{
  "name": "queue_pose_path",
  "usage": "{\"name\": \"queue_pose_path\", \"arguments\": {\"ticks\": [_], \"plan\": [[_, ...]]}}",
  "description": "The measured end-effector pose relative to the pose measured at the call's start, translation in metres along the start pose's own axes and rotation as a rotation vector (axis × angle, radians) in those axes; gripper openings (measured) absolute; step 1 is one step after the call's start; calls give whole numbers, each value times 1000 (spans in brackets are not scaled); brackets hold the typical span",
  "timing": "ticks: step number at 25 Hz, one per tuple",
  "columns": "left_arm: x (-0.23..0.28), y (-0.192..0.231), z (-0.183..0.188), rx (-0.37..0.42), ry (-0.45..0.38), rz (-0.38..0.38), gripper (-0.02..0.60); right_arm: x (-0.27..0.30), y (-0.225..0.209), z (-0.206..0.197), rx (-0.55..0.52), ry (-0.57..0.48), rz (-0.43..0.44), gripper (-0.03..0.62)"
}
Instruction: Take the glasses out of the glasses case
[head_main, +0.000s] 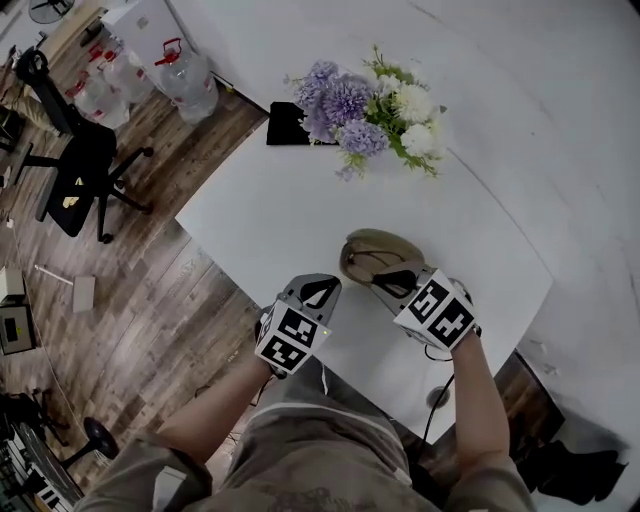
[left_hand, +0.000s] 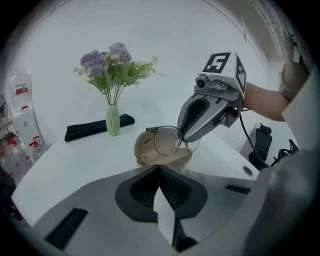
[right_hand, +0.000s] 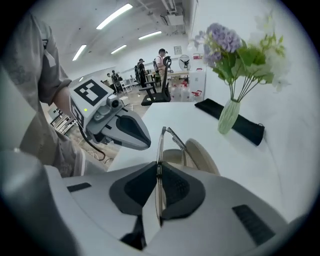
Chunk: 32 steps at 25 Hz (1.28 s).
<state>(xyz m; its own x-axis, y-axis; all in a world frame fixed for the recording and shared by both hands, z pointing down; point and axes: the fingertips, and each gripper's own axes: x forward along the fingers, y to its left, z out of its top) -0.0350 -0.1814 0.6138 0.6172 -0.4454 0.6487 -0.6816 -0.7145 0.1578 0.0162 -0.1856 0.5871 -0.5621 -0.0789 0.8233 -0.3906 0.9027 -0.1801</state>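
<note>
We hold the left gripper (left_hand: 159, 169) over the worktop's (head_main: 270, 210) near edge, its jaws pressed together on nothing; just right of it the open glasses case (head_main: 380, 248) lies on the worktop; our right gripper (right_hand: 158, 168) pinches the glasses (right_hand: 161, 145) by the frame, just above the case; a flower vase (left_hand: 113, 120) stands toward the far edge.
</note>
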Motion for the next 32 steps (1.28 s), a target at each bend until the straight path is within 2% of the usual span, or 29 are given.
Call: {"name": "queue_pose_path", "arguments": {"ticks": [4, 12, 17, 21, 26, 29, 32], "plan": [[-28, -4, 29, 14, -48, 14, 17, -47, 12, 26, 9, -92, -26, 51], [-84, -14, 108, 90, -177, 52, 15, -157, 26, 66, -3, -313, -180, 51], [-129, -26, 167, 164, -337, 116, 15, -229, 34, 91, -61, -505, -313, 51], [-159, -44, 200, 250, -396, 134, 17, -279, 49, 108, -103, -630, -404, 51], [-193, -76, 233, 338, -470, 125, 17, -329, 68, 113, -112, -759, -516, 51], [-217, -95, 256, 392, -560, 122, 15, -355, 85, 109, -82, -837, -573, 51], [-238, -106, 273, 385, -643, 137, 17, -380, 100, 99, -26, -927, -622, 51]]}}
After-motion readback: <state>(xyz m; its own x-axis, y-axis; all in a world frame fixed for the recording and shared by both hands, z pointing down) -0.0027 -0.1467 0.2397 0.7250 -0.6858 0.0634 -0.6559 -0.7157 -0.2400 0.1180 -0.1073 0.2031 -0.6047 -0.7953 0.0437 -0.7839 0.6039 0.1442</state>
